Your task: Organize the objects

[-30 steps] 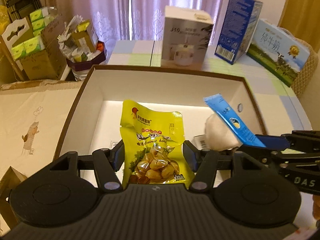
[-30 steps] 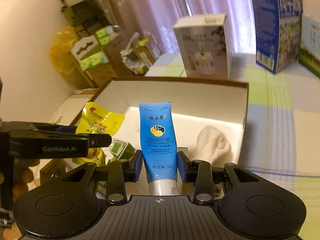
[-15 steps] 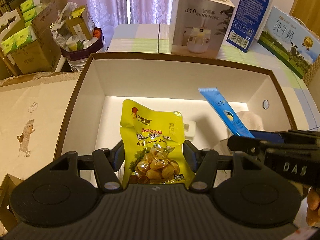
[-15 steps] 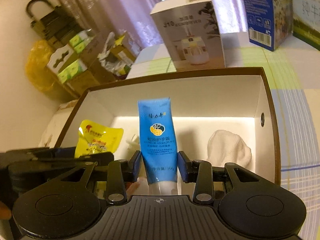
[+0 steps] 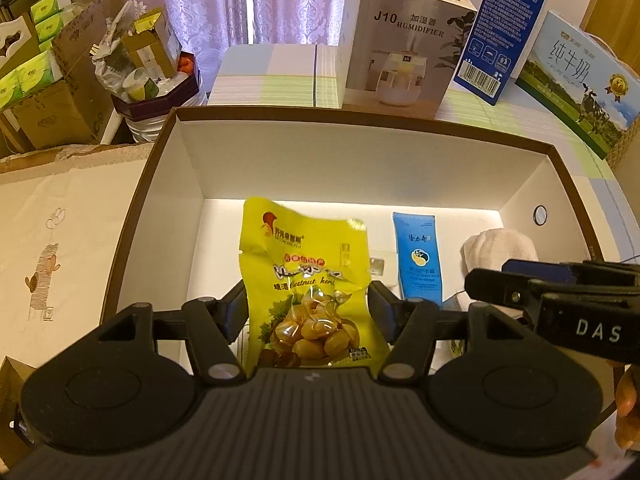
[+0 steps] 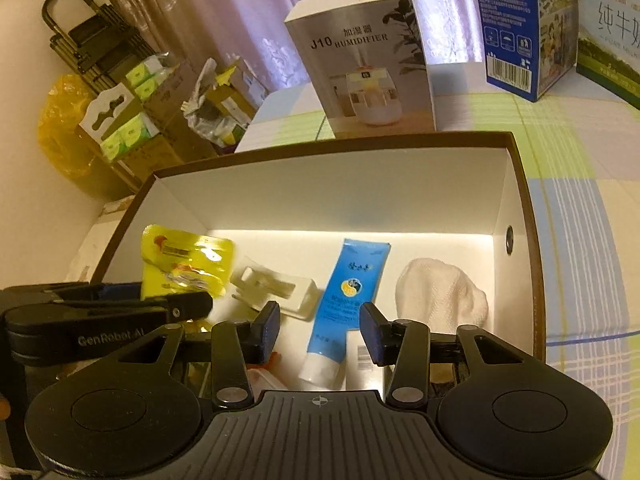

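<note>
Chestnut pouch pinched by left hand-held gripper; right hand-held gripper spread, seemingly above tube.

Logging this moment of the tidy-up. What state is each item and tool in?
left tool: shut on the chestnut pouch
chestnut pouch: held upright over the box
right tool: open, holding nothing
blue tube: lying in the box, cap on
white cloth: bunched, in the box
box: open

The left tongs are clamped on a yellow chestnut packet; the right tongs stand spread wide, holding nothing.
</note>
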### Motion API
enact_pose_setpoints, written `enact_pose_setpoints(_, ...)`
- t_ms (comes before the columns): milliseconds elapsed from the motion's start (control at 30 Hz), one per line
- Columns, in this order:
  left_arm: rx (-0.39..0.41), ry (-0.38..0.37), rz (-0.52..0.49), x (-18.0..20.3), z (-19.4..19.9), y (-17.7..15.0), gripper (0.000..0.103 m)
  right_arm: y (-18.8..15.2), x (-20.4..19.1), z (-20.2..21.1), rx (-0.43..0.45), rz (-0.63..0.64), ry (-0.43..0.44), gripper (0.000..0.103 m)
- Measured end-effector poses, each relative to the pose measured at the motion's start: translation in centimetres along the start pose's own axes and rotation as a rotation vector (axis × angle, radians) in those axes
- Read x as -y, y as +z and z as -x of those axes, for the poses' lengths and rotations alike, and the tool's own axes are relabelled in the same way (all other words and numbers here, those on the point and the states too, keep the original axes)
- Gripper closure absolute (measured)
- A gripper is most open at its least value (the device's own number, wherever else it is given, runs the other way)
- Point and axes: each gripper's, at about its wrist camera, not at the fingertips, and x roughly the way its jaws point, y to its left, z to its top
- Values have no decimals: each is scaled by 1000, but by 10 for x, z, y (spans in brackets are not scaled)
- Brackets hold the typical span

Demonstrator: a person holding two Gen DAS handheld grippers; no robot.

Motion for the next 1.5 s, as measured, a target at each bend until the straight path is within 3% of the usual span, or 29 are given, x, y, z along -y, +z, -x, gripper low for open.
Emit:
enact_pose_setpoints(67, 11, -4, -2, 0, 0, 1, 46, -1, 0, 1, -3, 4, -1, 61)
enact_pose_setpoints(167, 32, 6, -7, 1, 3, 2, 26, -3, -1, 2, -6, 15, -7, 61)
enact_pose_setpoints(767, 46, 7, 1, -3, 21, -5, 20, -14, -6, 25, -5, 46, -16, 57)
enact_pose_setpoints(1167, 130, -7, -4, 7, 63, -27, 8, -45, -5, 86, 57, 52, -55, 56)
enact_pose_setpoints(1500, 183, -2, 9, 24, 106, -56, 5, -71, 0, 134, 109, 103, -83, 54)
